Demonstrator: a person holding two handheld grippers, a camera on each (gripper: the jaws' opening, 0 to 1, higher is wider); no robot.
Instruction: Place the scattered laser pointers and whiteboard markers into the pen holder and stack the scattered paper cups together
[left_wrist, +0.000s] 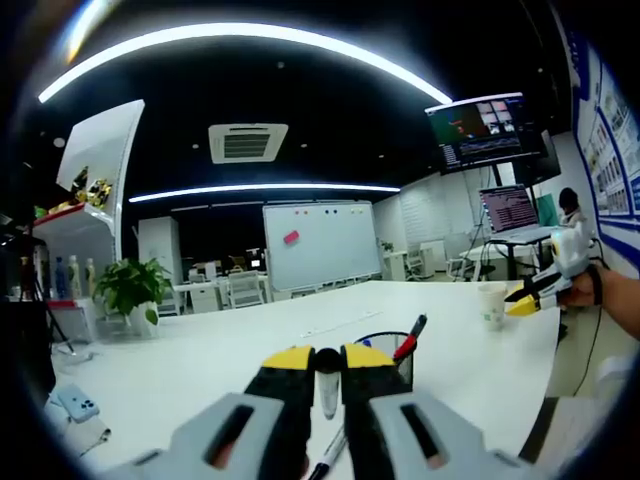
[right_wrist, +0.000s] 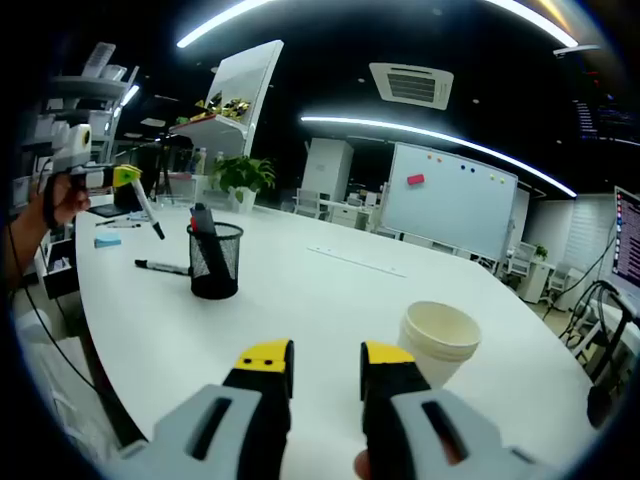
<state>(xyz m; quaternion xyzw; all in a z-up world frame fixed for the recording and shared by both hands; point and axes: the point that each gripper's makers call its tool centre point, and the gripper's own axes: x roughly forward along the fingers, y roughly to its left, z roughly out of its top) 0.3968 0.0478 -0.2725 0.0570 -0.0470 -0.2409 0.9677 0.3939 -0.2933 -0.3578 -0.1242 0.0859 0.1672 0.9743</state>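
White table (right_wrist: 330, 300) carries the mesh pen holder (right_wrist: 214, 262) and stacked paper cups (right_wrist: 438, 342). The left gripper (left_wrist: 328, 358) pinches a marker (left_wrist: 328, 392) near the holder; it should be lowered upright. The right gripper (right_wrist: 326, 360) hovers, jaws spread and empty. Another marker (right_wrist: 163, 267) lies beside the holder.

Black mesh pen holder (right_wrist: 214, 259) holds a red-capped marker (left_wrist: 410, 337); cream paper cups (right_wrist: 437, 341) sit on the white table (right_wrist: 320, 300); yellow-tipped jaws.

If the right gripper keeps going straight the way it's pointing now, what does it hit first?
Probably nothing soon: the right gripper points with open jaws over the bare table. The paper cups sit just right of that line, though depth is unclear.
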